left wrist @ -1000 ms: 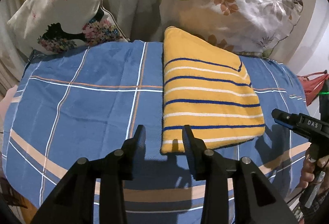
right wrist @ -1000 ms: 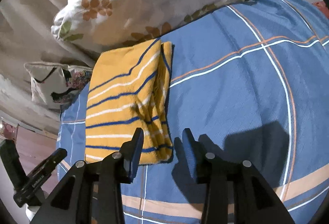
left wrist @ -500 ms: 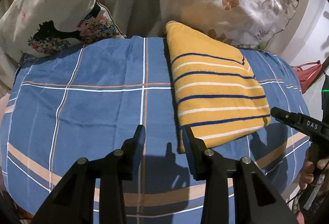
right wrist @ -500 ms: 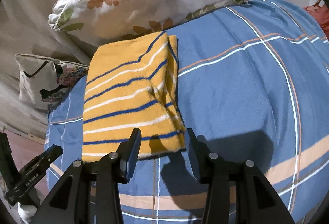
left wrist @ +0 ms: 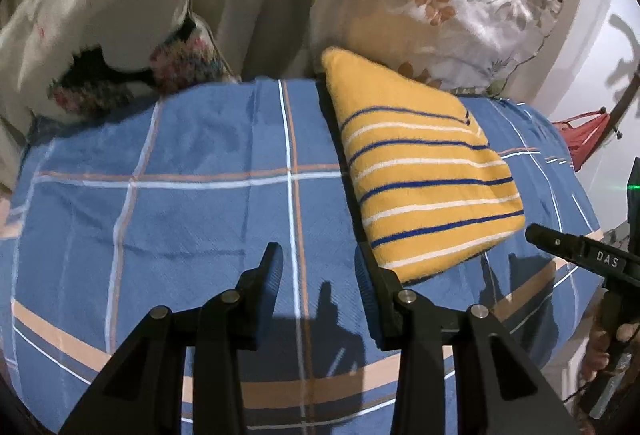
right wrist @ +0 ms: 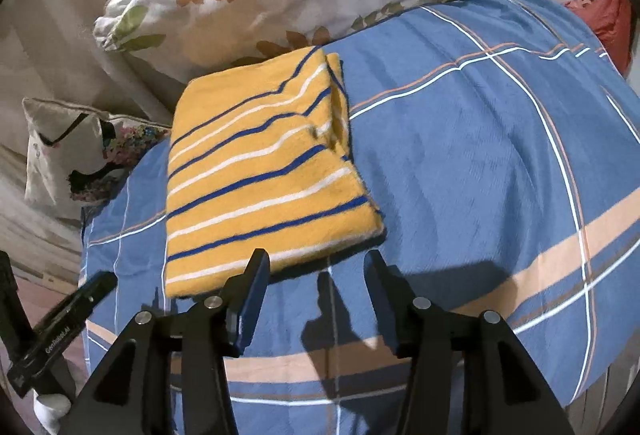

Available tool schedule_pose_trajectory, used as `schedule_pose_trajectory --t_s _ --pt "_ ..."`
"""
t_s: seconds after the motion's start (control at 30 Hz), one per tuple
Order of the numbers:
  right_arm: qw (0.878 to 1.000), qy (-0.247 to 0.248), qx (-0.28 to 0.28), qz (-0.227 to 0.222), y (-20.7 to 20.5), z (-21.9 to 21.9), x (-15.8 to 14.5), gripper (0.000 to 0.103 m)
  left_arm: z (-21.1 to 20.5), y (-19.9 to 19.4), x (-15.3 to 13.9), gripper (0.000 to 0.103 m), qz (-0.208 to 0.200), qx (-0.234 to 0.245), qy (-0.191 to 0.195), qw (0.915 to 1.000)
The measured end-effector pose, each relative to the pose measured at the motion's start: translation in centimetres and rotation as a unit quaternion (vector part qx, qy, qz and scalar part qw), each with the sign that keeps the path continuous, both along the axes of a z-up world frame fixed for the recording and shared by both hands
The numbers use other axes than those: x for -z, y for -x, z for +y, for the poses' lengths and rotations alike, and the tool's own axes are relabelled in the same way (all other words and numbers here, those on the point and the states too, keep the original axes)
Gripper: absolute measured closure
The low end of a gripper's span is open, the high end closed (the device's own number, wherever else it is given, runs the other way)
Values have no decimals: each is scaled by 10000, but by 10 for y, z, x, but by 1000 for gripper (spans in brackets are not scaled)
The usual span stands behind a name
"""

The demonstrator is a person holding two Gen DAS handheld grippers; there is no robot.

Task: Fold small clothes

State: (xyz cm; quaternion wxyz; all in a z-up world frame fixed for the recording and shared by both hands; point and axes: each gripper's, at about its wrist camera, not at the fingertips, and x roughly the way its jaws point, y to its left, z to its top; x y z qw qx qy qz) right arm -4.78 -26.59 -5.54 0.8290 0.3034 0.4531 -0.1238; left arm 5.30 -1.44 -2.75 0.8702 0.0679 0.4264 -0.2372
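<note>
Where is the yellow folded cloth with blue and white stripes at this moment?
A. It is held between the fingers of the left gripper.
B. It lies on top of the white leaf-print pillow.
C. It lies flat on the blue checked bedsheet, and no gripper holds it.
C: the yellow folded cloth rests on the blue checked bedsheet, while the left gripper and the right gripper are open and empty.

folded striped garment (left wrist: 424,171), blue plaid sheet (left wrist: 192,203)

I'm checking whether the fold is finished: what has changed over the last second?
Nothing was gripped or released. The left gripper swung left, so the yellow striped garment now sits to its right. The right gripper shifted slightly, still at the garment's near edge. Both stay open and empty; the garment stays folded on the blue plaid cover.
</note>
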Motion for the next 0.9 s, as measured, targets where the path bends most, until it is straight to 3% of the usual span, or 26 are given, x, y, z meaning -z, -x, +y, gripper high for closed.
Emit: schedule_pose_trajectory --t_s 0.1,0.17,0.23,0.33,0.5,0.6,0.7,0.9 --pt "9996 249 -112 104 4 16 -3 48 7 11 -10 65 -474 -169 -39 9987" --pt "9989 381 -216 170 5 25 -3 48 13 21 -19 51 -843 -430 -40 9955" --pt "9981 476 -314 233 8 32 -4 47 20 34 -32 27 -1279 -728 41 9891" --pt "9967 579 -516 236 11 37 -6 46 26 50 -52 7 -1796 -1043 112 9781" --pt "9936 732 -833 217 20 41 -7 43 16 80 -71 2 -2208 -1533 -212 9630" --pt "9915 796 -1003 247 31 43 -4 38 7 92 -60 2 -1980 -1511 -207 9683" --pt "9871 1042 -1162 366 42 46 3 35 -5 94 -35 2 -1217 -1361 -202 9830" --pt "9793 1553 -1200 493 62 40 9 31 -21 107 6 2 -342 -1328 -405 9897"
